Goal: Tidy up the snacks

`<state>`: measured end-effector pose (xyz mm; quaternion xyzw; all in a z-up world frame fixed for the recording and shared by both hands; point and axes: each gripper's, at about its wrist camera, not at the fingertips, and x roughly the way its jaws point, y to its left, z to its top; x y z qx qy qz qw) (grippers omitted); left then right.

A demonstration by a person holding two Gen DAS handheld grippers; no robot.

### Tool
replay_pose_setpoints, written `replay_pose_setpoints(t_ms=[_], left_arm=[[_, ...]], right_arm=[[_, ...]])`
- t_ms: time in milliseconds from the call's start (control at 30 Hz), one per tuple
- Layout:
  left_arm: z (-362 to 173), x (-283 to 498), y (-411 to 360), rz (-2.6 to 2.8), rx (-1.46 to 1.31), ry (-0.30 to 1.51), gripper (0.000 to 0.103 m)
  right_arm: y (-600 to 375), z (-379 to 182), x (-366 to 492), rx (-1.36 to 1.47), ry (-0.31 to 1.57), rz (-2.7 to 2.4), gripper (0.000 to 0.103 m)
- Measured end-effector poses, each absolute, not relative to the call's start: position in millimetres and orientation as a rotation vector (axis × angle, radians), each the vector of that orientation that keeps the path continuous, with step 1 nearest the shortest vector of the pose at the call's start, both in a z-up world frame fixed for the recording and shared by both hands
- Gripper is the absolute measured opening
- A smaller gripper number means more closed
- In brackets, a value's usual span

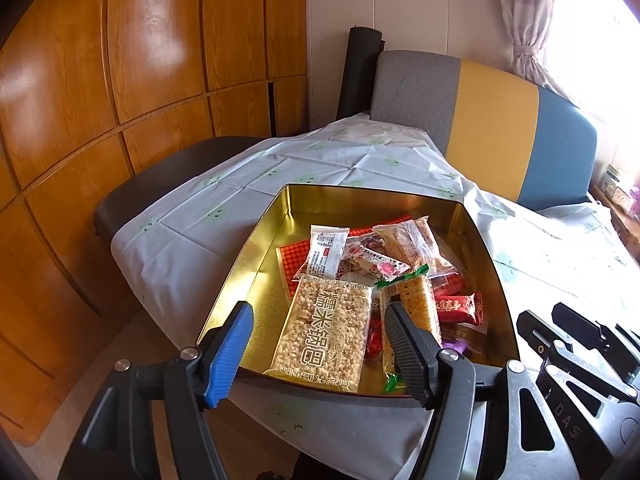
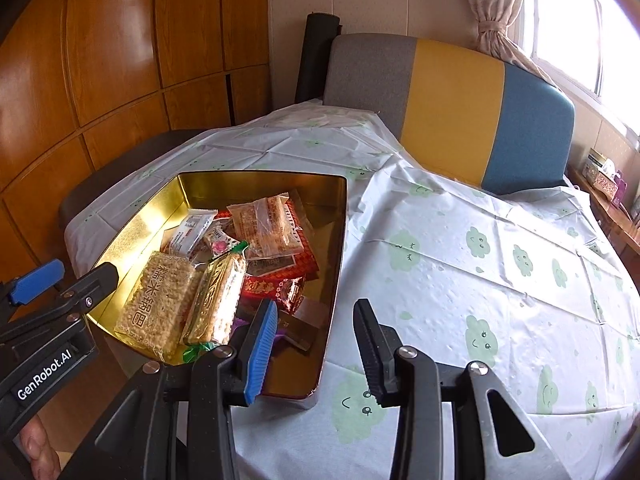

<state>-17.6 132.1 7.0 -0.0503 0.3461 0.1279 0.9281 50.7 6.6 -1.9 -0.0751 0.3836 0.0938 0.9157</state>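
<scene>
Snacks [image 1: 360, 280] inside gold tin [image 1: 256, 248]

A shiny gold tin [image 1: 256, 256] sits open in the middle of the frame. Inside, wrapped snacks lie in a pile. A big puffed rice bar [image 1: 328, 332] lies flat in front, a cracker pack [image 1: 418, 304] beside it.
</scene>
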Motion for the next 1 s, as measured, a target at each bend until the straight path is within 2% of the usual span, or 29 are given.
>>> replay_pose_setpoints(t_ms=[1000], left_arm=[[9.7,-22.8,134.7,0.265,-0.104,0.696,0.070]], right_arm=[[12.3,2.8,42.8,-0.166,0.761,0.192,0.040]])
